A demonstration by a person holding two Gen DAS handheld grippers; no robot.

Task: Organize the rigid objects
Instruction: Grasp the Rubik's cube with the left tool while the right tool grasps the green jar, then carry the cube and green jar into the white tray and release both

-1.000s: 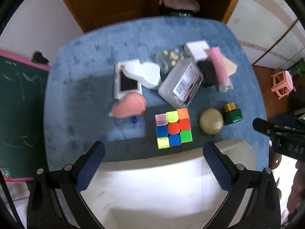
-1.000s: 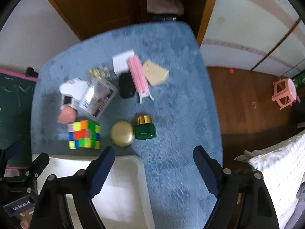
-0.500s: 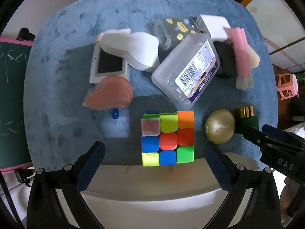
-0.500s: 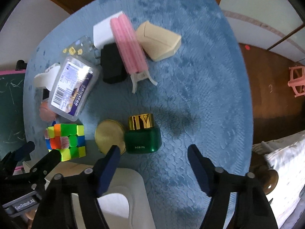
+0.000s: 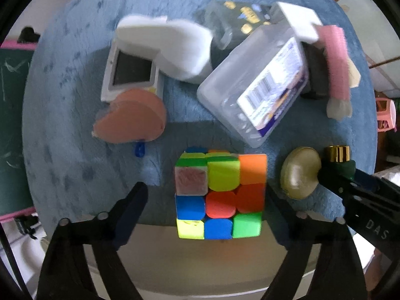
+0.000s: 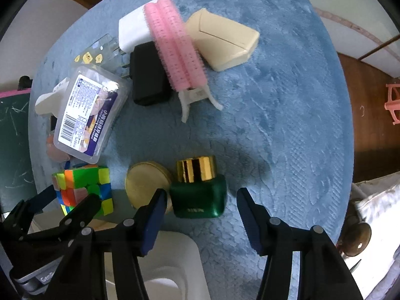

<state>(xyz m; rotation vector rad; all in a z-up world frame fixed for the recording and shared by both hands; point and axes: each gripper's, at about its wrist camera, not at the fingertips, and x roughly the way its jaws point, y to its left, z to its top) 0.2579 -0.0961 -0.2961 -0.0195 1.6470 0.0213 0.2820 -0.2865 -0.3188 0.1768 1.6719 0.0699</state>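
Visibly, "DAS" on right tool (image 5: 370, 205), barcode-labelled clear box (image 6: 85, 115), both tools (image 5: 207, 205) spread wide, empty.

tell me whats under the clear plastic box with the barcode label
The clear plastic box lies tilted over the pink heart-shaped piece at its lower end and leans against a white block. Whatever else sits beneath is covered by its label, and its contents cannot be made out.

Around the blue-carpeted table (image 6: 287, 100)

Green chalkboard (image 5: 12, 130) with pink frame at left; pink plastic stool (image 6: 393, 103) on wooden floor (image 6: 370, 80) at right; brass doorknob (image 6: 356, 236) low right.
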